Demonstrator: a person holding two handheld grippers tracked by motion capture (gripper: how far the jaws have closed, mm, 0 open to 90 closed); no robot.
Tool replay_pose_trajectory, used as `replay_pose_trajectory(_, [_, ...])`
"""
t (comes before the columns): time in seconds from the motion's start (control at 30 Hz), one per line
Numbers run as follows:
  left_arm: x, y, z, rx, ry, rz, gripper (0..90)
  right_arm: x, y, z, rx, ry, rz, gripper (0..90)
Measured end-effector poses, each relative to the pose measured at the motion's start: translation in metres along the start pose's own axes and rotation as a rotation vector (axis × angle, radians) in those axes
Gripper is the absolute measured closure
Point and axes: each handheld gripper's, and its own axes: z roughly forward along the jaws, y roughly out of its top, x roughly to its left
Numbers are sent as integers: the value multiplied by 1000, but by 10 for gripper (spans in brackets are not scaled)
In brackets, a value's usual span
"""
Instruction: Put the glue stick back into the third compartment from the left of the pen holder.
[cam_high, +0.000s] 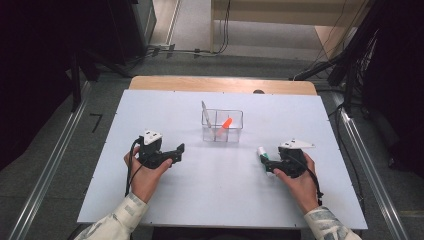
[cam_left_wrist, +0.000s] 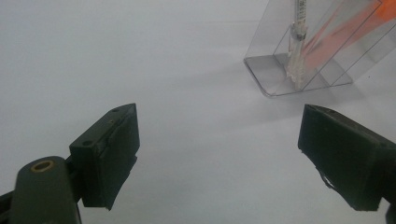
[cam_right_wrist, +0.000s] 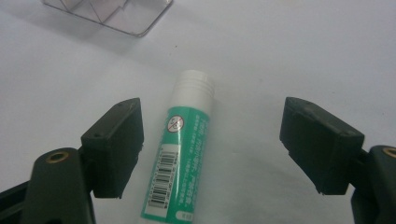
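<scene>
Green-and-white, the glue stick is lying flat on the desk, in front of the clear holder and off to its right, on the person's side. The right tongs are standing wide apart around it, one jaw on each side of the tube, with neither jaw touching it as far as the right gripper view is showing. The tube is sitting nearer the left jaw in that view than the other, with its white cap pointing away toward the holder.

To do this grasp well, the tongs should be shifting sideways until the tube is lying midway between the jaws; otherwise the near jaw is likely to nudge it first and set it rolling. The jaws should be closing across the green body rather than on the ribbed cap, and low enough that the pads are meeting the widest part of the round tube, not skating over its top. A slow squeeze is the safer bet on a smooth cylinder.

The left tongs are also apart, holding nothing and aiming at bare desk in front of the holder and to its left. Inside the holder, an orange pen and a pale pen are leaning.
</scene>
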Motion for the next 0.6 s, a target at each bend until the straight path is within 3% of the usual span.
replay_pose_trajectory(0.6, [0, 0, 0, 4, -3, -3, 134, 10, 7, 22, 43, -6, -39, 305])
